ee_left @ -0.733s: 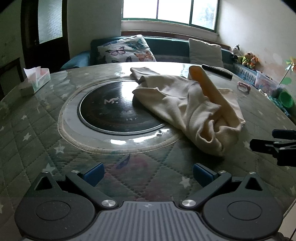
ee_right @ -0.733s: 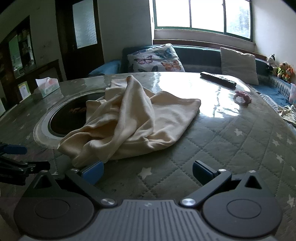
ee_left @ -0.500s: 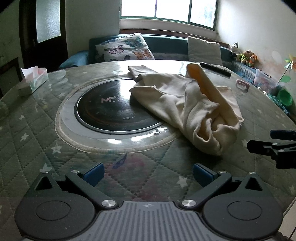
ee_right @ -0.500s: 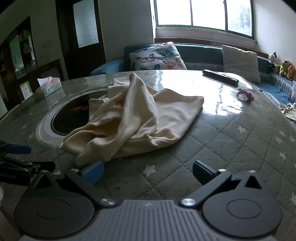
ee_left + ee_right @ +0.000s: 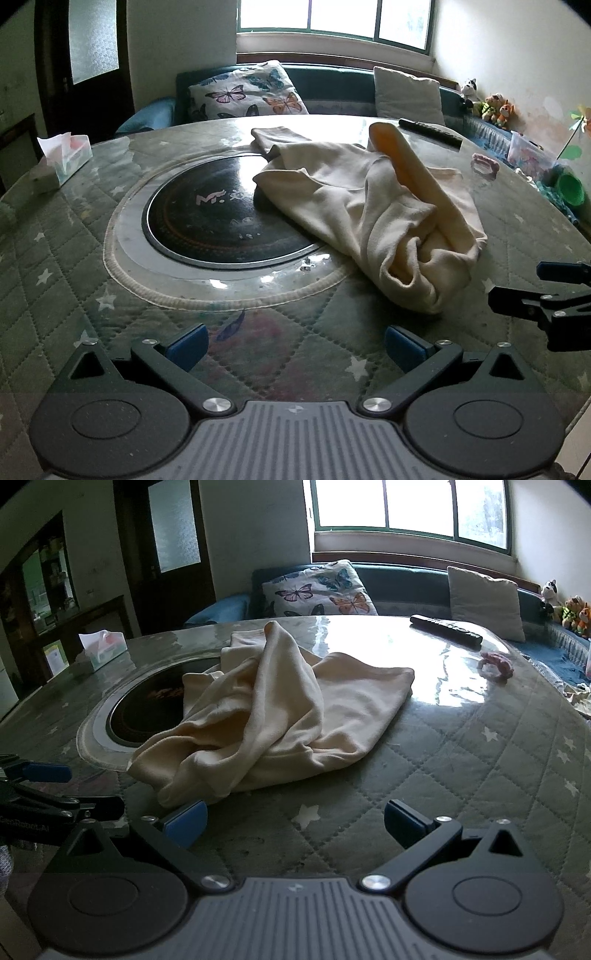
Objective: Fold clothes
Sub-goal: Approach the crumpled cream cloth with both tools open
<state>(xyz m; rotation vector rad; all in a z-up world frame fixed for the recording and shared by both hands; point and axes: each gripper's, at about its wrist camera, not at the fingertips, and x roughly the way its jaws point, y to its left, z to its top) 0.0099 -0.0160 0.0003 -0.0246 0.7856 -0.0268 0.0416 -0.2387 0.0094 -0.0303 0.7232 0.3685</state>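
Holding tissues (image 5: 55, 142), tissue box (image 5: 72, 162)

In the left wrist view the garment (image 5: 373, 218) lies crumpled at centre right on the counter (image 5: 74, 266), overlapping the round inset plate (image 5: 207, 218) to its left, with a tissue box (image 5: 64, 158) at far left, a remote (image 5: 430, 132) behind it, and a sofa (image 5: 332, 96) beyond.

Both wrist views look low across the table (image 5: 66, 258), sharing the garment (image 5: 280, 716).
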